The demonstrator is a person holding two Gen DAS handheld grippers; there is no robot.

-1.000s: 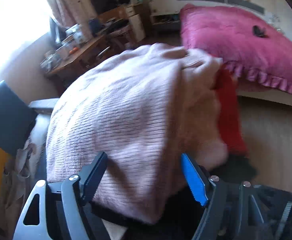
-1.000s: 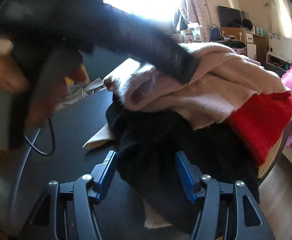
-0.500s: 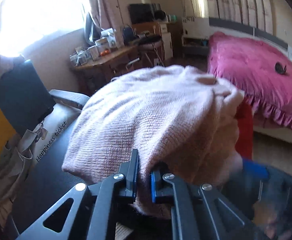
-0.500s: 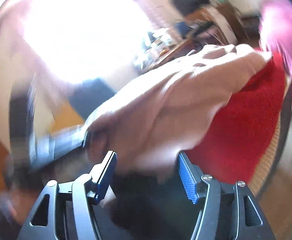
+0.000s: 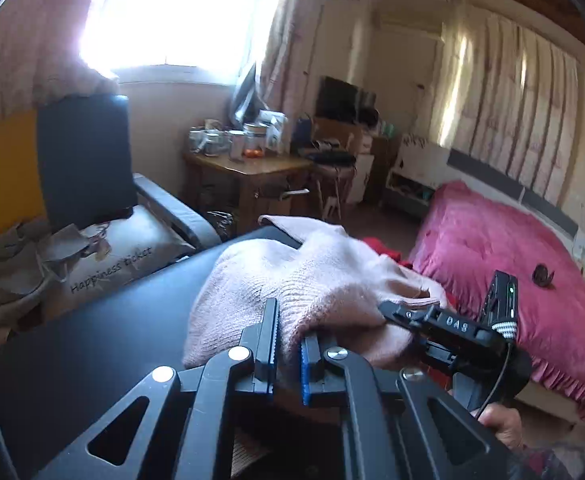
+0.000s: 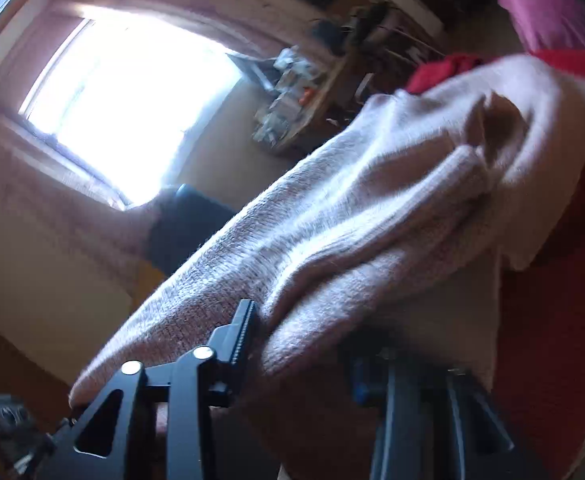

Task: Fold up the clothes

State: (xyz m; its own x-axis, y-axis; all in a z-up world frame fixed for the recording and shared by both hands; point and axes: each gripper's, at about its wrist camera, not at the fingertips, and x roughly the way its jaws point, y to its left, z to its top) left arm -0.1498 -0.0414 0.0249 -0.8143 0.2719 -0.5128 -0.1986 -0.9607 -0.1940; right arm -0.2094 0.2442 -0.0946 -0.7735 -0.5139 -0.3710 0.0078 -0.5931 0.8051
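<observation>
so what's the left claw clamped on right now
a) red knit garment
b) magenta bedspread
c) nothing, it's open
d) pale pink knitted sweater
d: in the left wrist view the left claw has its fingers nearly closed on a fold of the pale pink knitted sweater.

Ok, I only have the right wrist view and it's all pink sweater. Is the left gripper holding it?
Observer: Yes, the left gripper has its fingers shut on a fold of the pink sweater.
Operator: Is it lying on something?
Observer: Most of it rests on a black table.
Operator: And where's my gripper?
Observer: The right gripper is at the sweater's right edge, close beside the left one. I can't tell if it's clamped.
</observation>
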